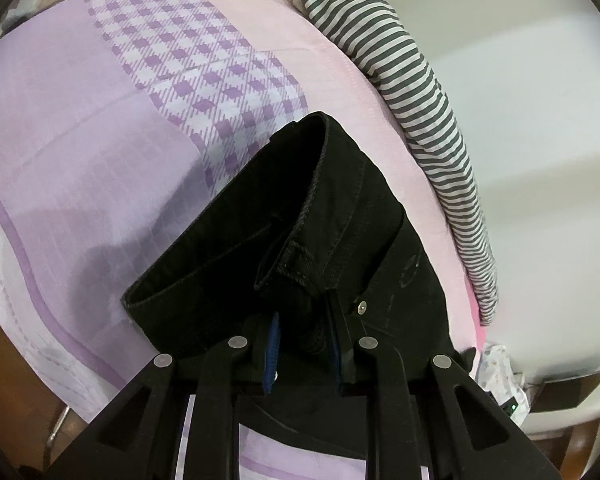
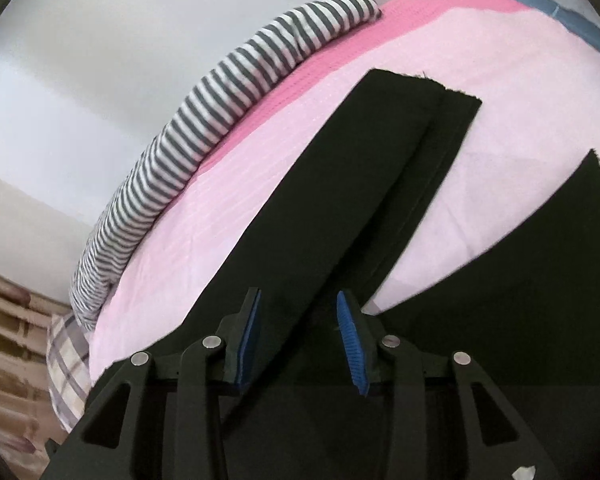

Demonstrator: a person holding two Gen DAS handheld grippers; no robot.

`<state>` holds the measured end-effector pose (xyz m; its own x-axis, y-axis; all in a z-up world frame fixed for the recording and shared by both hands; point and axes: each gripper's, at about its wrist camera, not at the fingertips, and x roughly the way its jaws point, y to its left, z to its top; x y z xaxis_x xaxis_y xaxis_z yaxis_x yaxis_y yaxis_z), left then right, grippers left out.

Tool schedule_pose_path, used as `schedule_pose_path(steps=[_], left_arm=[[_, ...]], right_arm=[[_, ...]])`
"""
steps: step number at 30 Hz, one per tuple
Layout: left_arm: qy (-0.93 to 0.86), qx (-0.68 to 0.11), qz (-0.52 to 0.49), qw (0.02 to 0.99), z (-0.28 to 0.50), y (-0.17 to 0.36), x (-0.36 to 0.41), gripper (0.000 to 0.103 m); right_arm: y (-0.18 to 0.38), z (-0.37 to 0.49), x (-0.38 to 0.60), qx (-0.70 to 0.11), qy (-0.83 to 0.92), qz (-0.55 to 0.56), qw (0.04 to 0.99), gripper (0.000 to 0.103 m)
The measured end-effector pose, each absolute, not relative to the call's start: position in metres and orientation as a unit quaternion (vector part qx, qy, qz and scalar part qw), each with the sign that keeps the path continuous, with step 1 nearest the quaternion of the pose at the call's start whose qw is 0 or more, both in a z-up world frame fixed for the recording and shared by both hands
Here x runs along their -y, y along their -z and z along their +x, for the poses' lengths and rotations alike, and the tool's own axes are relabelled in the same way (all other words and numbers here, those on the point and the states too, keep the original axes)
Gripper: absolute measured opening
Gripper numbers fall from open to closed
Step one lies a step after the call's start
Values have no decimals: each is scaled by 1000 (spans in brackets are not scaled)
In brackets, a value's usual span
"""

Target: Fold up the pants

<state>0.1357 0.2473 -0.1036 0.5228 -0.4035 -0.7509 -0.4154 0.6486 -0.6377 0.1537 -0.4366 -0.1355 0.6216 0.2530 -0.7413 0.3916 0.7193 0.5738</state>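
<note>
The black pants [image 1: 340, 216] lie on a bed whose sheet [image 1: 100, 152] is lilac and pink with a purple checked band. In the left wrist view the waistband end, with a belt loop and a rivet, is bunched right at the left claw [image 1: 306, 336]; the jaws stand narrow with a fold of the dark denim gathered between the blue pads [image 1: 274, 344], so this claw has hold of the pants at the waist. In the right wrist view one pant leg [image 2: 380, 184] stretches away from the right claw [image 2: 298, 328] across the pink sheet [image 2: 260, 200], its hem far from the claw, and a second leg [image 2: 540, 260] spreads to the right. The right claw's jaws are partly open, with black cloth between the blue pads; whether they press on it cannot be told. A grey-and-white striped cloth [image 2: 220, 92] lies along the bed's far edge by the wall.
</note>
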Motion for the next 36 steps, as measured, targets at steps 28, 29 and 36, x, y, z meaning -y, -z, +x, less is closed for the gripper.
schedule_pose_path(steps=[28, 29, 36], left_arm=[[26, -538, -266, 799, 153, 66, -243, 19], [26, -541, -259, 800, 152, 66, -244, 19], [24, -570, -190, 799, 142, 77, -238, 19]], right_arm=[[63, 36, 443, -407, 115, 265, 867, 4], [67, 26, 443, -409, 119, 270, 863, 4], [94, -7, 439, -435, 135, 293, 841, 4]])
